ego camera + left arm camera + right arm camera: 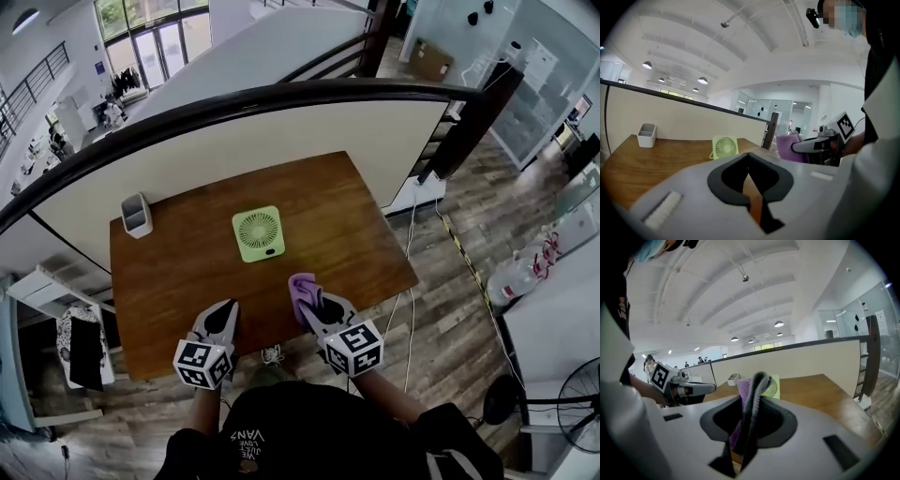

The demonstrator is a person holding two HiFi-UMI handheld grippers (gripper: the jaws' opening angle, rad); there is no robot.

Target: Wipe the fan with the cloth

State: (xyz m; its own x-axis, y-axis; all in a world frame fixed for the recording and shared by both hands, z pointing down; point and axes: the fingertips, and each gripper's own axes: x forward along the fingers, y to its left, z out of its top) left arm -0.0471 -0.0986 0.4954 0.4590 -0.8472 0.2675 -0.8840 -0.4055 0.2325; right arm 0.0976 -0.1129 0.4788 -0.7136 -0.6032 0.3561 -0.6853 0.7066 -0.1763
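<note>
Pinching the purple cloth (pixel 302 289) in my right hand-held gripper (pixel 312 302), left hand-held gripper (pixel 225 317) pressed together and empty, both over the tabletop's (pixel 178 291) near edge; beyond, the green fan (pixel 258 232) stands unbraced, so a firm wipe could topple it; far-left bin (pixel 137 216), contents unseen

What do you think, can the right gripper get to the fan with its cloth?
Probably yes. The right gripper, shut on the cloth, hangs over the near edge of the table, and only bare wood lies between it and the fan.
</note>
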